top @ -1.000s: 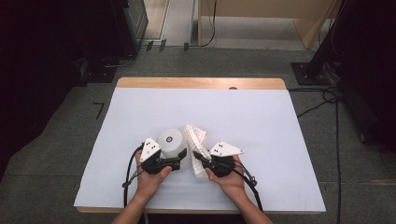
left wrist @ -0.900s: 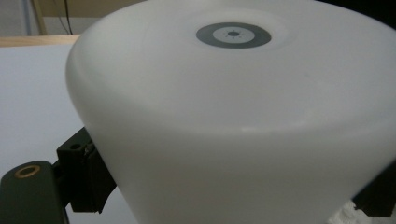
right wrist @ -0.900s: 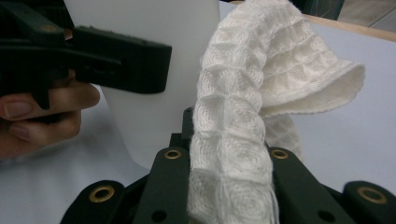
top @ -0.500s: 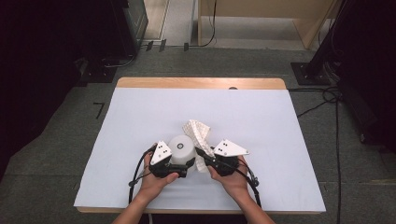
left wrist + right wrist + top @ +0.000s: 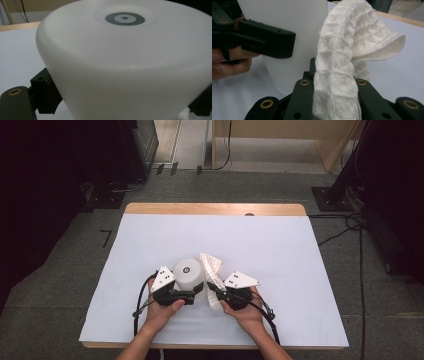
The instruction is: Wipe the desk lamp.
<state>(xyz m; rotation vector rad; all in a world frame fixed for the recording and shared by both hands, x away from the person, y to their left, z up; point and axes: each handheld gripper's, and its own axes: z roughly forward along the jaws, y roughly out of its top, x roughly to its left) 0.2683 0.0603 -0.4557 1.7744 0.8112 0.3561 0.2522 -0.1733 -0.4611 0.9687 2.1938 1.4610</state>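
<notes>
Your left hand-held gripper [image 5: 192, 295] has its jaws partway closed around the white container [image 5: 189, 275], which stands upside down on the counter [image 5: 300, 270] near its front edge. Your right hand-held gripper [image 5: 216, 294], just right of the container, is clamped on the waffle-weave cloth [image 5: 212, 267]. The cloth's long axis rises from those jaws alongside the container's right wall, so the wiping stroke likely runs leftward onto that wall.
</notes>
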